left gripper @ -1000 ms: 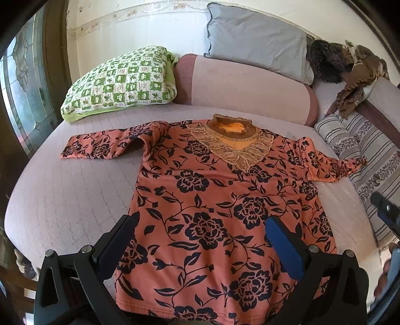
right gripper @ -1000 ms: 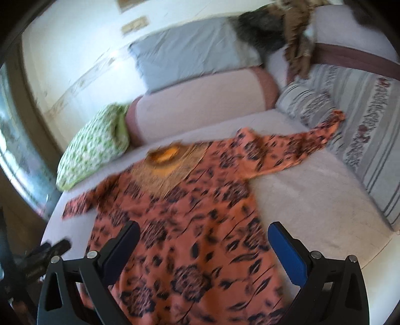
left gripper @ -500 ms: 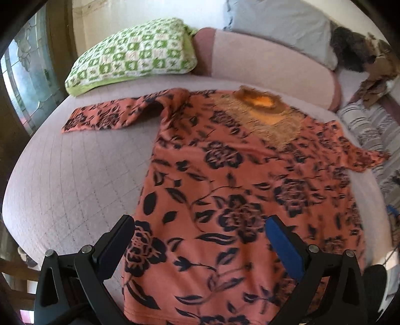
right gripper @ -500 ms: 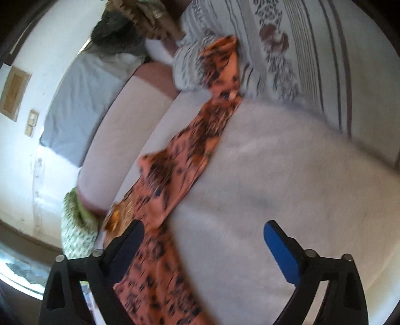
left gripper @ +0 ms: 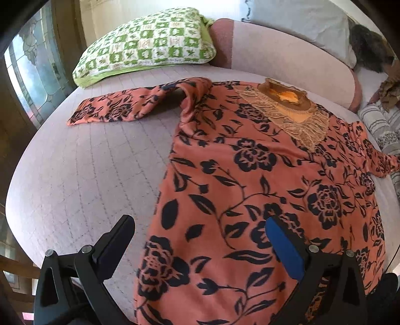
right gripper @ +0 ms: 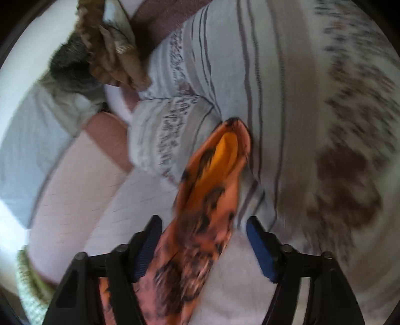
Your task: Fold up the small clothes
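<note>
An orange top with black flowers and a gold lace collar (left gripper: pixel 250 180) lies flat on the pale quilted bed (left gripper: pixel 82 175), both sleeves spread out. My left gripper (left gripper: pixel 200 237) is open above the top's lower left side, near the hem edge. In the right wrist view my right gripper (right gripper: pixel 203 240) is open, its jaws standing on either side of the top's right sleeve (right gripper: pixel 210 190), whose cuff rests against a striped cushion (right gripper: pixel 287 100). The view is blurred; I cannot tell whether the pads touch the cloth.
A green and white checked pillow (left gripper: pixel 147 42) and a pink bolster (left gripper: pixel 287 57) lie at the head of the bed. A grey pillow (left gripper: pixel 300 20) and dark and brown clothes (right gripper: pixel 100 55) sit behind. A window (left gripper: pixel 32 75) is at the left.
My right gripper has swung right and moved in over the right sleeve, with its jaws narrower than before. My left gripper has moved closer and lower over the top's lower left part.
</note>
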### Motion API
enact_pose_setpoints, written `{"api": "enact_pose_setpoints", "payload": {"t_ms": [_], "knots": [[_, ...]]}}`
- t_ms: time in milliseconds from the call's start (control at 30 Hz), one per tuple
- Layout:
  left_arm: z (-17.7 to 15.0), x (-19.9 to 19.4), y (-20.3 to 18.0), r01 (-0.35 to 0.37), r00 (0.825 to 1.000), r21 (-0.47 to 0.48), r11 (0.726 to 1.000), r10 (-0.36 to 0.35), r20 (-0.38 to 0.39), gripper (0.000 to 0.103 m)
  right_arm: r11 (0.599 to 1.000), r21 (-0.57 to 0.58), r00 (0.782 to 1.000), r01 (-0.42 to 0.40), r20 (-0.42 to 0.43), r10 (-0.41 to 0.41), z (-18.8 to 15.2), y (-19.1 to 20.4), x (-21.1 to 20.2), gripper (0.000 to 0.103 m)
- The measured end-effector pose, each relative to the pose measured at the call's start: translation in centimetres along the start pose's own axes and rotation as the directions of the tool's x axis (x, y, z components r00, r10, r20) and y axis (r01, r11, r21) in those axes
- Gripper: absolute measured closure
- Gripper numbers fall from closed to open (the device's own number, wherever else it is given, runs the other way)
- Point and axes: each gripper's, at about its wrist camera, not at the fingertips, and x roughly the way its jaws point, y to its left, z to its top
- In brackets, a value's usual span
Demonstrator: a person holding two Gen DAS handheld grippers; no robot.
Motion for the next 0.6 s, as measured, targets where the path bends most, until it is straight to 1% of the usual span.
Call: {"api": "enact_pose_setpoints", "payload": {"t_ms": [33, 67, 100, 133, 167, 233, 300, 333, 367, 400, 433, 500, 533, 600], "knots": [[0.0, -0.1, 0.3, -0.005, 1.000, -0.007, 1.000, 0.005, 0.003, 0.000, 1.000, 0.004, 0.999, 0.001, -0.032, 0.000, 0.4, 0.0, 1.1, 0.097], [0.0, -0.2, 0.8, -0.009, 1.000, -0.017, 1.000, 0.009, 0.012, 0.000, 1.000, 0.011, 0.997, 0.012, -0.081, -0.011, 0.9, -0.2, 2.2, 0.097], [0.0, -0.3, 1.2, -0.010, 1.000, -0.029, 1.000, 0.010, 0.022, 0.000, 1.000, -0.014, 0.996, 0.009, -0.088, -0.010, 1.4, 0.1, 2.2, 0.097], [0.0, -0.4, 1.6, -0.008, 1.000, -0.038, 0.999, 0.009, 0.028, 0.000, 0.998, -0.069, 0.997, 0.012, -0.073, -0.017, 1.6, 1.0, 1.7, 0.098], [0.0, -0.4, 1.9, -0.005, 1.000, -0.049, 0.999, 0.006, 0.031, 0.000, 0.991, -0.130, 0.999, 0.000, -0.051, -0.007, 1.7, 2.2, 0.7, 0.098], [0.0, -0.3, 2.5, 0.012, 0.999, -0.077, 0.997, -0.009, 0.032, 0.000, 0.970, -0.232, 0.998, -0.070, -0.018, 0.067, 1.8, 5.4, -2.3, 0.098], [-0.3, -0.6, 2.9, 0.036, 0.999, -0.100, 0.994, -0.033, 0.039, 0.000, 0.936, -0.316, 0.986, -0.156, 0.004, 0.165, 1.5, 9.1, -5.8, 0.098], [-0.4, -0.8, 2.9, 0.046, 0.998, -0.105, 0.993, -0.041, 0.046, 0.000, 0.910, -0.359, 0.974, -0.208, 0.009, 0.227, 1.1, 11.5, -8.0, 0.098], [-0.7, -1.2, 3.0, 0.057, 0.997, -0.108, 0.993, -0.051, 0.055, 0.000, 0.878, -0.393, 0.955, -0.272, 0.000, 0.295, 0.5, 14.1, -10.4, 0.098], [-0.8, -1.5, 3.0, 0.063, 0.996, -0.107, 0.992, -0.056, 0.064, 0.000, 0.839, -0.430, 0.932, -0.334, -0.018, 0.362, -0.4, 16.9, -12.9, 0.098], [-1.0, -1.9, 3.2, 0.066, 0.995, -0.105, 0.992, -0.058, 0.077, 0.000, 0.809, -0.457, 0.915, -0.370, -0.029, 0.402, -1.3, 18.8, -14.5, 0.098], [-1.3, -2.9, 3.8, 0.065, 0.993, -0.105, 0.992, -0.053, 0.107, 0.000, 0.716, -0.515, 0.858, -0.472, -0.081, 0.507, -4.8, 24.0, -18.8, 0.098], [-1.4, -3.3, 4.3, 0.063, 0.992, -0.108, 0.992, -0.050, 0.119, 0.000, 0.687, -0.522, 0.838, -0.505, -0.106, 0.535, -6.2, 25.6, -19.8, 0.098], [-1.6, -3.9, 5.4, 0.065, 0.990, -0.126, 0.990, -0.048, 0.134, 0.000, 0.611, -0.528, 0.785, -0.589, -0.195, 0.588, -11.3, 29.4, -21.5, 0.098]]}}
